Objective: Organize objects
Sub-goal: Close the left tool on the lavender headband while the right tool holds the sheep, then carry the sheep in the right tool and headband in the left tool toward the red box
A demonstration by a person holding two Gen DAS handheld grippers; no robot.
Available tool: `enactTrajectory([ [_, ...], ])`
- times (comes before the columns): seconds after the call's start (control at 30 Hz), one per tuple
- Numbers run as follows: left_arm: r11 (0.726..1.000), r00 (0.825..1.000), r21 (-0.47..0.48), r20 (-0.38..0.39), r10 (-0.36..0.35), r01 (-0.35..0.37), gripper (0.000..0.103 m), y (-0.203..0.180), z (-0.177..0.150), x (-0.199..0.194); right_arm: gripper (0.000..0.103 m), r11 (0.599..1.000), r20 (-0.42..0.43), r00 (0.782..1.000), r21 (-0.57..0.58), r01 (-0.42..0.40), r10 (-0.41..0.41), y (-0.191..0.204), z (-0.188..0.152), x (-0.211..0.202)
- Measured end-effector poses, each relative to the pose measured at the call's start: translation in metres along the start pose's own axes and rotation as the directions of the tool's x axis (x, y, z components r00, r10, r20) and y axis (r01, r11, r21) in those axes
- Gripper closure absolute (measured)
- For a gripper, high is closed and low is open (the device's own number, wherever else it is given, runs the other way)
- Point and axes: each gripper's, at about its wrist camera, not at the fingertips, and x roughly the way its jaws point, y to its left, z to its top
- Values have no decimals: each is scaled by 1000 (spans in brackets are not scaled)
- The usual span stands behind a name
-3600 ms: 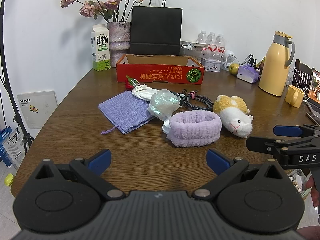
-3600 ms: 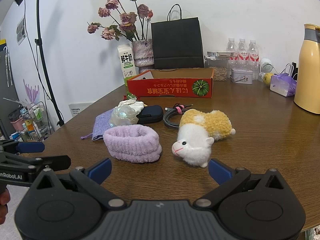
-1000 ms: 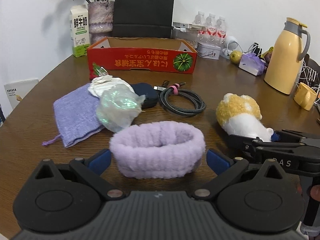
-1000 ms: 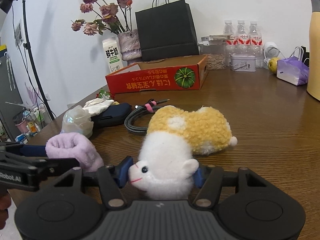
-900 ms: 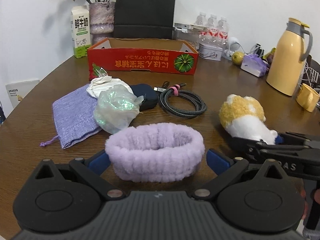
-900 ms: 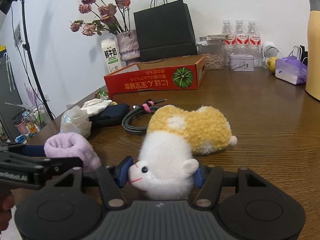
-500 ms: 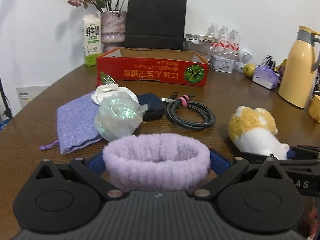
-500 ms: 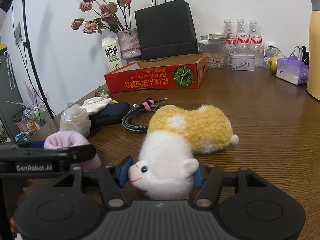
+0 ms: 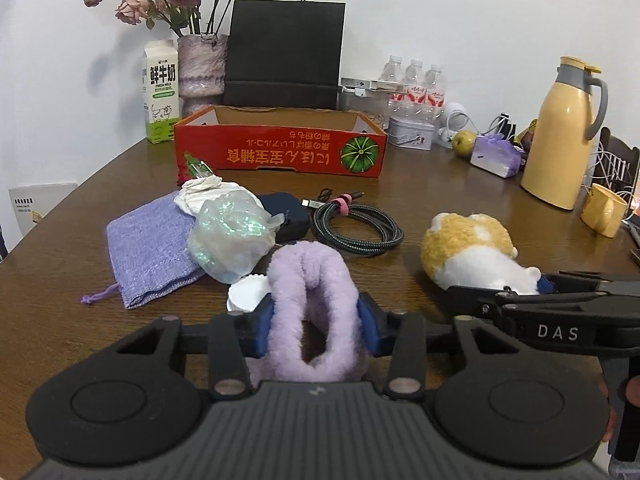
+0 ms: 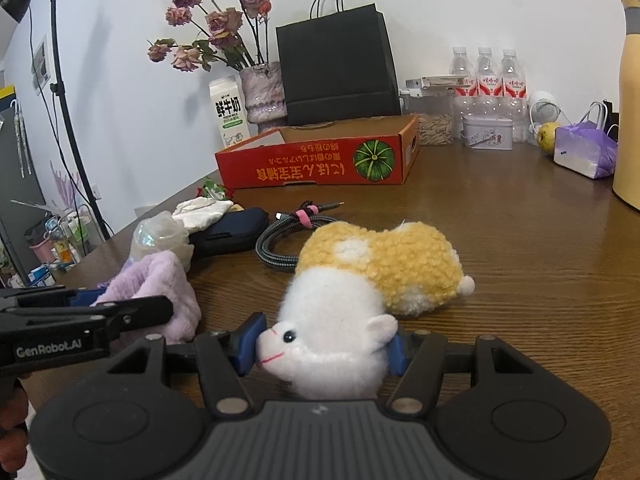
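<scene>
surface: brown wooden table (image 9: 460,200) | room: white wall (image 9: 460,20), possibly plaster

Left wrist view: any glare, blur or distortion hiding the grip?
Left wrist view: sharp, evenly lit; fisheye bends the table edge; left gripper squeezing the purple headband reads clearly. Right wrist view: equally clear, right gripper clamps the plush toy.

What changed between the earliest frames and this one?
Both grippers came forward from open over bare table. The left hand-held gripper has just been closing on the purple headband, now squeezed narrow between its pads. The right hand-held gripper took hold of the plush toy by its white head. The red box, cable and purple pouch stayed put.
</scene>
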Motion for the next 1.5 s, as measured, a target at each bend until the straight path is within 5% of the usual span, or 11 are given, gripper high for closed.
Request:
enactTrajectory([
  [0.57,999,998,-17,37,-47,47,60,19,0,-36,44,999,10,1000,-43,20,-19,30,1,-19],
  [0.67,998,998,-18,27,-51,52,60,21,-3,-36,39,999,-34,999,-25,33,-34,29,-5,-11],
  [0.8,998,998,-23,14,-57,57,60,23,-5,-34,18,997,-51,996,24,68,-67,25,-6,0],
  [0.87,998,998,-25,11,-60,60,59,25,-5,-32,18,996,-52,996,36,80,-78,23,-3,5],
  [1.03,997,998,-30,0,-69,69,59,26,-4,-28,48,996,-67,994,-5,88,-88,27,-1,15],
  [1.5,995,992,5,81,-95,95,59,16,18,-48,51,996,57,996,-48,75,-73,41,10,-20],
])
